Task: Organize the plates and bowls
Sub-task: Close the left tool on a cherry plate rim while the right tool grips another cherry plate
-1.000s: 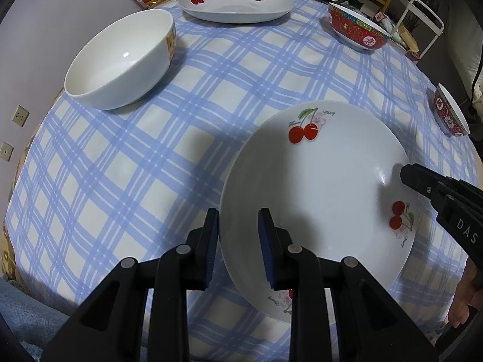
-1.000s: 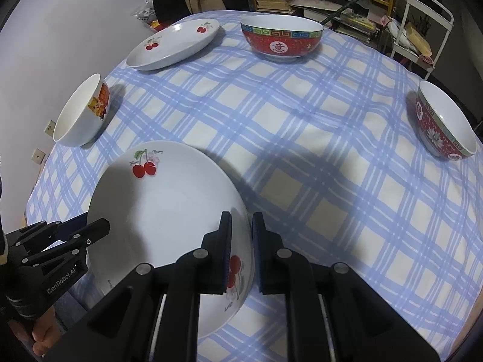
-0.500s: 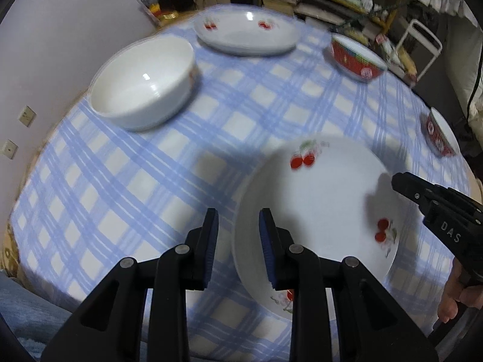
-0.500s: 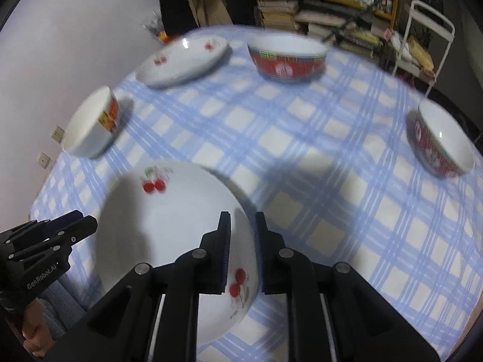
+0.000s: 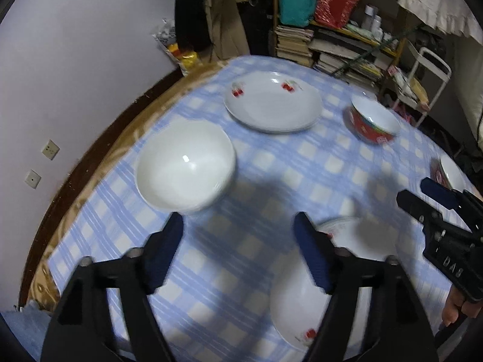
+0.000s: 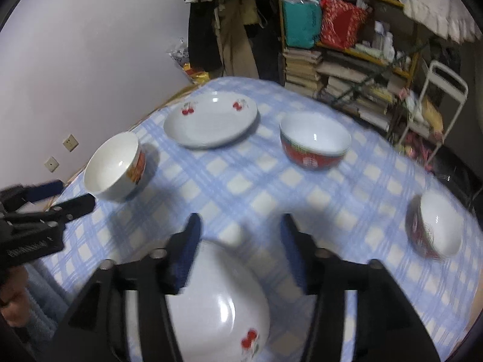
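Checked tablecloth [image 5: 271, 163] bore all the crockery. Near cherry plate [image 6: 217, 307] lay flat at the front edge, free. Left gripper [image 5: 238, 253] and right gripper [image 6: 238, 250] were opening above it, nothing between. Best lift clear before reaching for the far cherry plate [image 5: 273, 105].

I see a blue-and-white checked tablecloth [image 5: 271, 181] covering the table. Beyond its far edge stands a shelf [image 6: 362, 57] loaded with stacked books [image 6: 305, 66], a teal bag [image 6: 300, 24] and a red bag [image 6: 341, 25]. A white metal cart [image 6: 443, 99] stands to the right of the shelf. Two wall outlets [image 5: 49, 150] sit on the plain wall at left. Dark clothing [image 5: 193, 15] hangs beside the shelf.
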